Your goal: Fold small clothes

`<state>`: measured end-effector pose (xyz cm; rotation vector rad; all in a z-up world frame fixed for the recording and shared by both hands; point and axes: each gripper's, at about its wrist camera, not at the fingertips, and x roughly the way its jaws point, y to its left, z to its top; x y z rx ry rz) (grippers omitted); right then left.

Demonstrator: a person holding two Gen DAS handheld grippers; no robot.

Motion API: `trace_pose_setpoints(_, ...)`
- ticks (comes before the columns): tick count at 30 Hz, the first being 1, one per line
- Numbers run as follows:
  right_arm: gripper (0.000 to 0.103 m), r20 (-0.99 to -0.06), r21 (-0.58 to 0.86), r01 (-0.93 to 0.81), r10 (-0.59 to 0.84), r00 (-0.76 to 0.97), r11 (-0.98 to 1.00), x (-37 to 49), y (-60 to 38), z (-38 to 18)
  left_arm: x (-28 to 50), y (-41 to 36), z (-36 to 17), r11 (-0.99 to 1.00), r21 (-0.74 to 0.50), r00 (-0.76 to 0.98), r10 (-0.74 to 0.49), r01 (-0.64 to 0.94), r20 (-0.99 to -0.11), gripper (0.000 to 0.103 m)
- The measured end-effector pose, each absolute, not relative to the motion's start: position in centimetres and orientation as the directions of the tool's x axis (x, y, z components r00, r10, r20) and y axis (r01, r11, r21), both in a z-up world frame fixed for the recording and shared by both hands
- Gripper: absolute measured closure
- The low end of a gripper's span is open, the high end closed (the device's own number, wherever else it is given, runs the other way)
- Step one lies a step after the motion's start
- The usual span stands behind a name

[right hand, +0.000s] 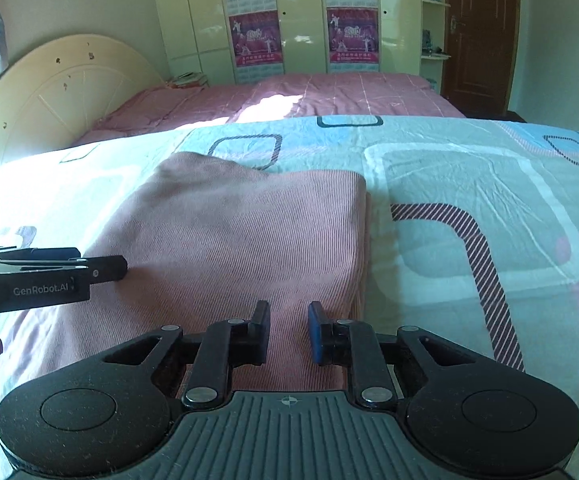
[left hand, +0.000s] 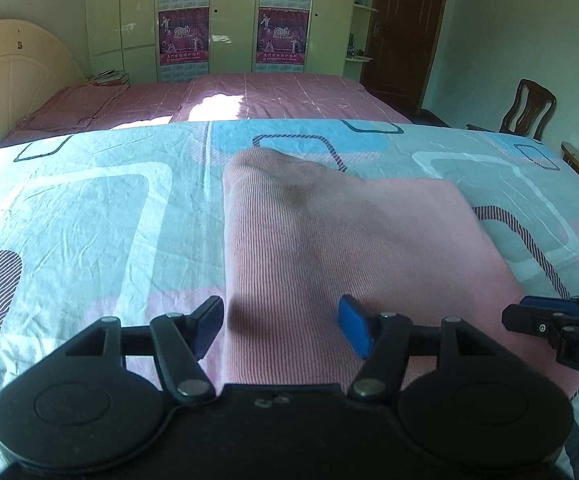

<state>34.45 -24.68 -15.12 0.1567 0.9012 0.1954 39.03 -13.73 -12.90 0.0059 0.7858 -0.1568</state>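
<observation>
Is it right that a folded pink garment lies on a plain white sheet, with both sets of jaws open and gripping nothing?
Not quite. The sheet is not plain white: it is pale blue with rounded-square patterns, as the right wrist view shows. The rest holds: the folded pink garment lies on it, and the left gripper and right gripper both have open jaws gripping nothing.

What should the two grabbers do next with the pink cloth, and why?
Probably lower both and pinch the near edge of the pink cloth. The left gripper is open wide over its left edge, and the right gripper is open over its right side. Neither holds anything. The cloth lies folded but lumpy at its far end on the bedsheet, so another fold seems likely.
</observation>
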Motion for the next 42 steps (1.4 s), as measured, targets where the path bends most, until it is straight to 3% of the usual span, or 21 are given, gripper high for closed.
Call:
trace_pose_setpoints(6,0.089,-0.791,0.248,-0.035,0.223,0.570,0.968,34.3,-26.2,-16.7,38.2,-13.6,-13.2,0.988,-0.064,0.683,-0.142,0.139,-0.716,0.040)
trace_pose_setpoints(11,0.088,-0.763,0.236,-0.076,0.233,0.603,0.969,32.3,-26.1,-14.5,36.7,-13.3,-12.4,0.986,-0.073,0.686,-0.159,0.153,-0.710,0.041)
trace_pose_setpoints(16,0.088,-0.823,0.183,-0.047,0.179,0.538,0.982,30.7,-26.6,-17.0,35.4,-13.2,-14.8,0.983,-0.068,0.640,-0.164,0.172,-0.751,0.037)
trace_pose_setpoints(19,0.086,-0.818,0.269,0.015,0.220,0.531,0.963,30.4,-28.3,-17.5,35.1,-12.7,-15.6,0.982,-0.125,0.623,-0.184,0.138,-0.760,0.036)
trace_pose_setpoints(27,0.086,-0.820,0.247,-0.019,0.220,0.528,0.969,29.8,-27.4,-17.2,34.9,-12.9,-15.7,0.982,-0.114,0.624,-0.184,0.151,-0.760,0.037)
trace_pose_setpoints(30,0.091,-0.807,0.229,-0.008,0.194,0.558,0.973,29.9,-27.8,-16.2,34.9,-13.0,-15.4,0.981,-0.125,0.618,-0.190,0.148,-0.763,0.037)
trace_pose_setpoints(36,0.090,-0.821,0.260,-0.024,0.234,0.521,0.965,30.5,-28.3,-16.6,35.1,-13.3,-15.7,0.981,-0.130,0.606,-0.192,0.145,-0.772,0.027)
trace_pose_setpoints(37,0.084,-0.815,0.271,-0.014,0.238,0.528,0.962,30.6,-28.6,-16.3,35.2,-13.2,-15.7,0.981,-0.132,0.603,-0.193,0.146,-0.774,0.026)
trace_pose_setpoints(40,0.044,-0.785,0.324,0.020,0.257,0.564,0.946,30.8,-29.7,-15.2,35.6,-13.0,-14.8,0.981,-0.138,0.606,-0.194,0.138,-0.771,0.025)
trace_pose_setpoints(42,0.042,-0.768,0.342,0.023,0.265,0.582,0.939,31.3,-30.2,-14.5,35.6,-12.8,-13.9,0.982,-0.138,0.630,-0.188,0.128,-0.754,0.023)
